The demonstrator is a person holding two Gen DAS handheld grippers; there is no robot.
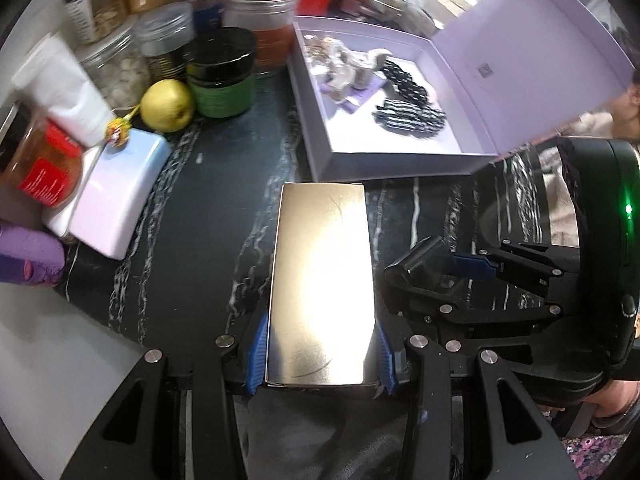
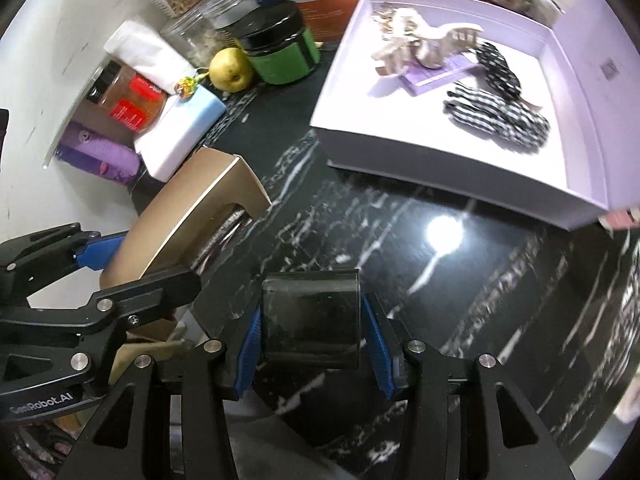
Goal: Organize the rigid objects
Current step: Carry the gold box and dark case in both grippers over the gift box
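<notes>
Left tool [image 1: 320, 354] grips one gold box [image 1: 322, 280]; right tool [image 2: 312, 346] grips one black block [image 2: 310, 320].

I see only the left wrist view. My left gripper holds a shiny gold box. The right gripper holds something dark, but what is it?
Observer: The right gripper is shut on a dark see-through block, held between its blue pads.
Operator: Does my gold box have a lid?
Observer: The gold box has a cut-out at its far end, showing a shiny insert inside.
Operator: What lies under the block?
Observer: Only bare black marble counter, short of the lilac box.
</notes>
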